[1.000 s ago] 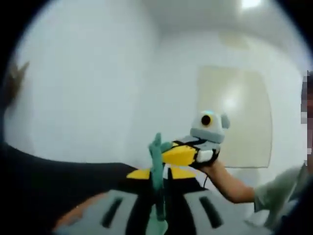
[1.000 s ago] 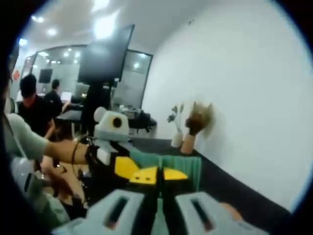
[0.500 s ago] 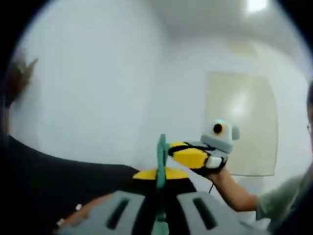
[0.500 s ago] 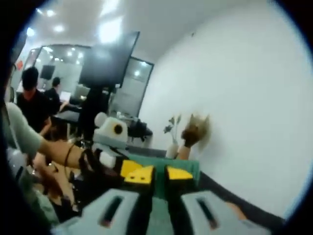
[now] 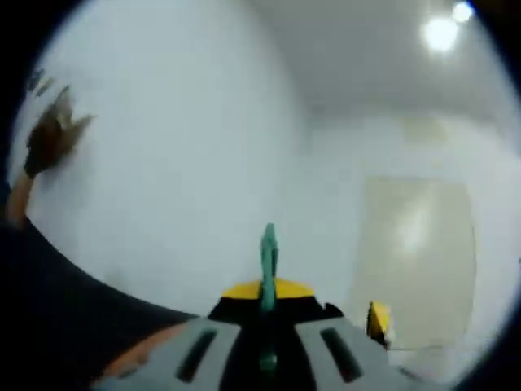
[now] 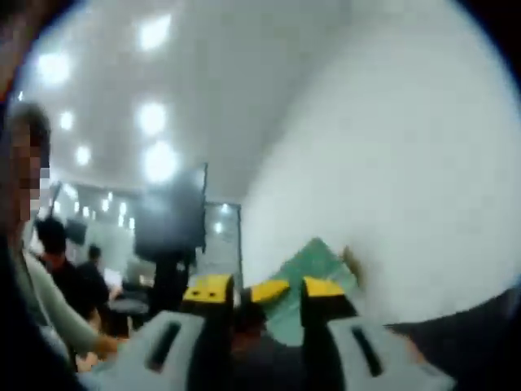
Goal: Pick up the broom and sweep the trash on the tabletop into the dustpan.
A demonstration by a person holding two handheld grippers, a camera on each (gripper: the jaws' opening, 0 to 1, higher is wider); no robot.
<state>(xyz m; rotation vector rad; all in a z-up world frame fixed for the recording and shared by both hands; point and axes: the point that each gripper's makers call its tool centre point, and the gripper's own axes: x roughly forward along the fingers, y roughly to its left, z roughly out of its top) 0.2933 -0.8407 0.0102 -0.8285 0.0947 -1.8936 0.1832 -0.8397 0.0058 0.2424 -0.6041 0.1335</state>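
Note:
A thin teal handle (image 5: 268,269) rises straight up between the yellow-tipped jaws of my left gripper (image 5: 265,290), which is shut on it. I cannot tell whether it belongs to the broom or the dustpan. A yellow tip of the right gripper (image 5: 377,319) shows low on the right, apart from the handle. In the right gripper view a flat green piece (image 6: 313,273) leans to the right just past my right gripper (image 6: 264,290). Those jaws stand well apart. The view is blurred.
Both views point up at a white wall and a ceiling with lights. A dark tabletop (image 5: 57,314) and a dried plant (image 5: 50,138) lie at the left. A beige door (image 5: 419,261) is ahead. People (image 6: 77,285) and a dark screen (image 6: 171,224) show in a room behind.
Both views have tilted upward. The right gripper has dropped low and away from the teal handle. The right gripper's jaws have spread apart, and the green piece now leans over.

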